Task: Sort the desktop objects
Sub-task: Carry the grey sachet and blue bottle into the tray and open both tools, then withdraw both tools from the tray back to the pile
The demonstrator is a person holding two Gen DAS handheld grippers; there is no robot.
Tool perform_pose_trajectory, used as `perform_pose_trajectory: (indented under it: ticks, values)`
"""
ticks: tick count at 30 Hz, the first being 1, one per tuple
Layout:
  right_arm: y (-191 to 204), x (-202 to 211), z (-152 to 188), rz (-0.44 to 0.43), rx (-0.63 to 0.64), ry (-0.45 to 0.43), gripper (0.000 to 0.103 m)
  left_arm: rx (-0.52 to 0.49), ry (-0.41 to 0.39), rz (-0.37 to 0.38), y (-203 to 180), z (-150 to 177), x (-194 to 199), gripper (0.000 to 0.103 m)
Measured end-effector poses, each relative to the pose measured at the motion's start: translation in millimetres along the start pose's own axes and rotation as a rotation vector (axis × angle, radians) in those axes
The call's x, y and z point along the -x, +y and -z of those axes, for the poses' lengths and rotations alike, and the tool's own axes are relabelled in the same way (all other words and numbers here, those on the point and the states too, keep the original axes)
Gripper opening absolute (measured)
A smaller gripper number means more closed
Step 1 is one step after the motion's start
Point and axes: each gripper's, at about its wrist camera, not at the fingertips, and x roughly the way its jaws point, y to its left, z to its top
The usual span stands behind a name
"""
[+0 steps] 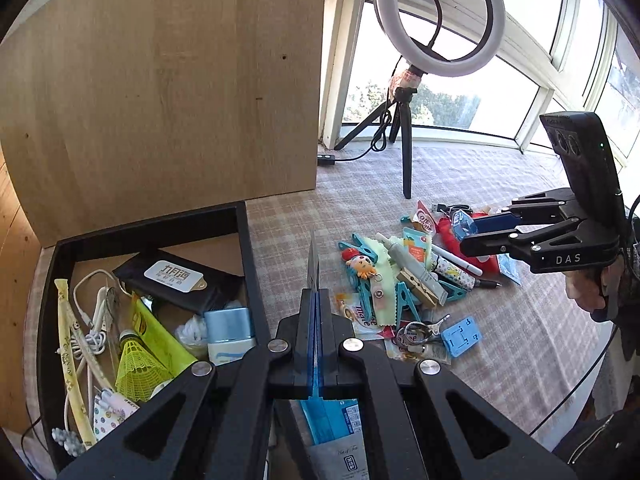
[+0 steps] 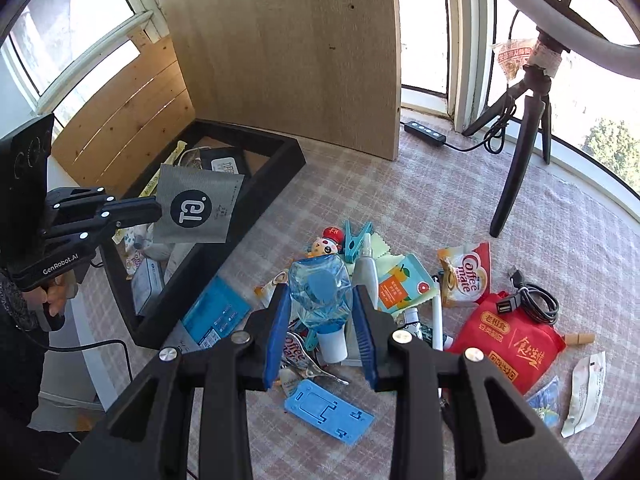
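Bottle (image 2: 320, 292), small and clear blue with a blue cap, sits pinched between the pads of the right gripper (image 2: 320, 320), above the pile of small things beside the black tray (image 2: 264, 204). It looks smooth and round, so it could slip out and drop back onto the pile. Over the near edge of that tray, the left gripper (image 2: 158, 210) is pressed together on a thin grey packet (image 2: 196, 210), held only by its edge. The packet could slide free and land outside the tray.
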Motion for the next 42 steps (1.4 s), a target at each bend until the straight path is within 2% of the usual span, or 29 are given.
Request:
perform_pose_trajectory:
  ticks: [11, 18, 24, 26, 28, 29, 36, 42]
  values:
    - [98.4, -8.5, -58.6, -0.032, 0.106, -0.051, 0.031, 0.147, -0.1, -0.218, 93.9, 24.2, 79.3, 0.0]
    - [160.9, -42.9, -98.3, -0.069, 0.17, -0.055, 0.031, 0.188, -0.126, -0.303, 138.4, 35.1, 90.4, 0.0]
    - [193.6, -69.4, -123.1, -0.085, 0.207, -0.051, 0.031, 0.203, -0.131, -0.348, 161.1, 28.5, 85.5, 0.0]
    - [201.8, -75.2, -128.8, -0.066, 0.231, -0.059, 0.033, 0.215, -0.12, -0.367, 167.4, 26.1, 81.4, 0.003]
    - [206.1, -80.5, -134.0, -0.003, 0.236, -0.051, 0.062, 0.234, -0.114, -0.377, 173.6, 25.5, 78.3, 0.021]
    - [205.7, -81.2, -136.2, 0.029, 0.227, -0.054, 0.064, 0.238, -0.121, -0.375, 174.4, 26.4, 78.3, 0.022]
    - [180.2, -72.1, -136.0, 0.009, 0.164, -0.064, 0.064, 0.238, -0.129, -0.331, 168.9, 30.5, 76.2, 0.022]
    - [148.5, -41.9, -119.0, 0.017, 0.11, -0.088, 0.064, 0.218, -0.133, -0.304, 147.8, 30.1, 80.4, 0.022]
